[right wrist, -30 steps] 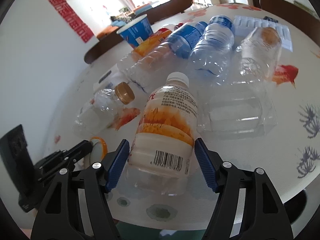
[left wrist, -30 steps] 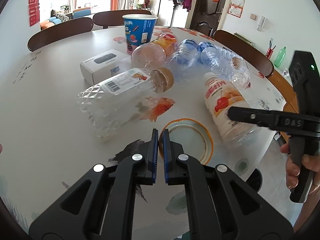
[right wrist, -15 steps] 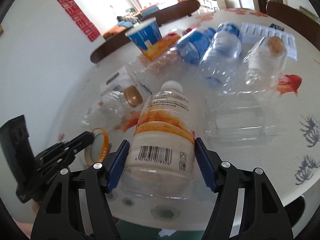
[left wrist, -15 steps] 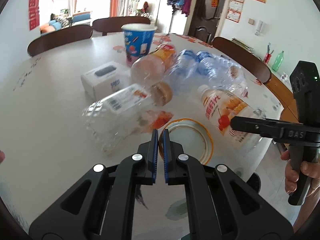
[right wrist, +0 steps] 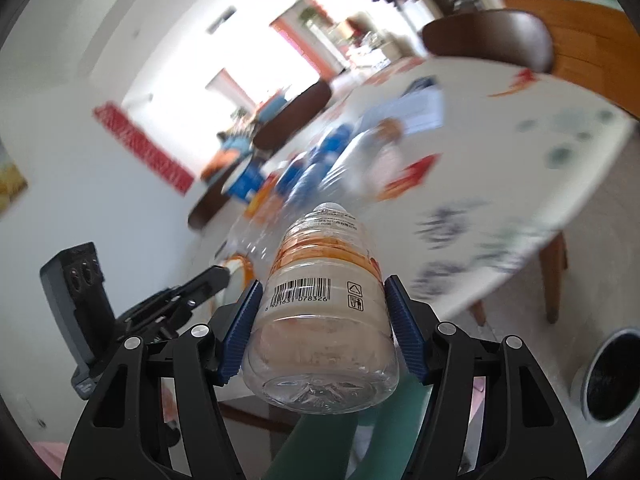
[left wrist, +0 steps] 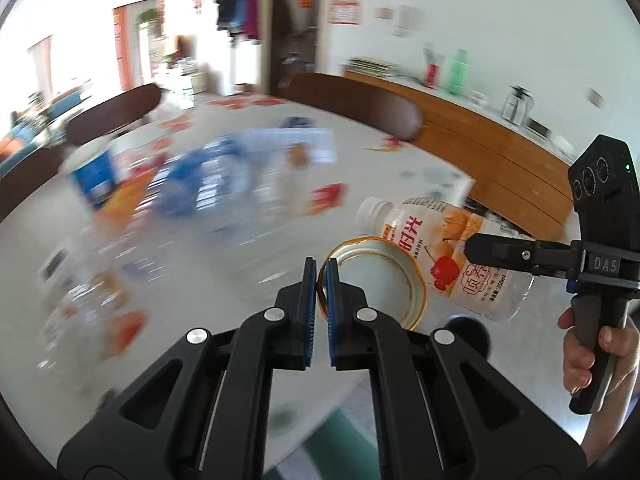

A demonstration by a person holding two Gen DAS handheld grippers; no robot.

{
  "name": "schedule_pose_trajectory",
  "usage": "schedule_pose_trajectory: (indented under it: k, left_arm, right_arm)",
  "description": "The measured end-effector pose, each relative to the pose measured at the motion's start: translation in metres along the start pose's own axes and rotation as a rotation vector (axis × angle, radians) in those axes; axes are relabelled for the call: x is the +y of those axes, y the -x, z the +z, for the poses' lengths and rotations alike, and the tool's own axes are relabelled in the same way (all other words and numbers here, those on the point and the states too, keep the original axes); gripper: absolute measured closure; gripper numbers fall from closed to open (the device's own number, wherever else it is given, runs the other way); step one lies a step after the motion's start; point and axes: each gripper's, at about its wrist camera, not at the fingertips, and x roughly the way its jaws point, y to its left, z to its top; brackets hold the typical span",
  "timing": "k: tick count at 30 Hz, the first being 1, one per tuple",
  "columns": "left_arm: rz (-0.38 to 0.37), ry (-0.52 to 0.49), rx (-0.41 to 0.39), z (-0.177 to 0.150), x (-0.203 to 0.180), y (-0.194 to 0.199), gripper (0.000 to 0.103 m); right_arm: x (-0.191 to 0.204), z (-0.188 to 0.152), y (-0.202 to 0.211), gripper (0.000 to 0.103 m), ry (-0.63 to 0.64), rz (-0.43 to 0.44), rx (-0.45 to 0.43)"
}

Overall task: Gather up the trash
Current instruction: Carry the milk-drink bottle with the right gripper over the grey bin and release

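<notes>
Both grippers have lifted their loads clear of the white painted table (left wrist: pixel 360 152), where a second ago bottle and lid lay on it. Nearest, the left gripper (left wrist: pixel 321 276) is pinched narrow on the rim of the round gold-edged metal lid (left wrist: pixel 376 280). The right gripper (right wrist: pixel 324 308) clamps the clear plastic drink bottle with the orange label (right wrist: pixel 324 292) across its lower body, jaws tightening on it, long axis pointing away along the fingers, white cap outermost. The round dark-mouthed bin (right wrist: pixel 610 376) stands on the floor low to the right, nearer the right hand, so the bottle probably drops first. Farther off, blurred blue-labelled bottles (left wrist: pixel 200 188) remain on the table
</notes>
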Motion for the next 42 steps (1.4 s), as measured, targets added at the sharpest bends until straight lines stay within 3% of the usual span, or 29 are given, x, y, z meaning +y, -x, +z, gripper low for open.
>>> schedule_pose_trajectory:
  k: [8, 12, 17, 21, 27, 30, 33, 35, 37, 39, 41, 42]
  left_arm:
    - [-0.196, -0.212, 0.073, 0.015, -0.142, -0.06, 0.1]
    - [-0.311, -0.285, 0.191, 0.001, -0.216, -0.122, 0.1]
    - [-0.417, -0.34, 0.368, -0.038, -0.29, -0.212, 0.1]
    - [-0.437, -0.383, 0.504, -0.083, -0.331, -0.29, 0.1]
    - [-0.434, -0.399, 0.768, -0.165, -0.378, -0.41, 0.099]
    - [-0.384, -0.449, 0.822, -0.201, -0.39, -0.454, 0.099]
    - [-0.372, -0.426, 0.911, -0.234, -0.394, -0.491, 0.096]
    - [-0.356, -0.461, 0.915, -0.248, -0.398, -0.503, 0.092]
    - [-0.31, -0.512, 0.893, -0.259, -0.403, -0.51, 0.072]
    - [-0.297, -0.499, 0.903, -0.261, -0.399, -0.52, 0.065]
    - [-0.321, -0.457, 0.898, -0.254, -0.393, -0.517, 0.065]
    - [-0.324, -0.454, 0.883, -0.251, -0.388, -0.512, 0.06]
  right_arm:
    - [-0.123, -0.035, 0.137, 0.04, -0.233, -0.184, -0.231]
    - [-0.207, -0.078, 0.177, 0.04, -0.422, -0.304, -0.267]
    - [-0.301, -0.144, 0.185, 0.04, -0.645, -0.386, -0.237]
    - [-0.367, -0.185, 0.174, 0.04, -0.779, -0.414, -0.19]
    - [-0.471, -0.247, 0.128, 0.04, -1.021, -0.403, -0.134]
    - [-0.512, -0.269, 0.105, 0.04, -1.113, -0.403, -0.109]
    - [-0.537, -0.285, 0.087, 0.04, -1.184, -0.406, -0.097]
    - [-0.551, -0.292, 0.081, 0.039, -1.216, -0.425, -0.089]
    - [-0.563, -0.297, 0.074, 0.037, -1.262, -0.443, -0.078]
    - [-0.571, -0.305, 0.075, 0.035, -1.296, -0.463, -0.075]
    - [-0.573, -0.304, 0.078, 0.021, -1.297, -0.471, -0.083]
    - [-0.571, -0.3, 0.082, 0.02, -1.285, -0.486, -0.085]
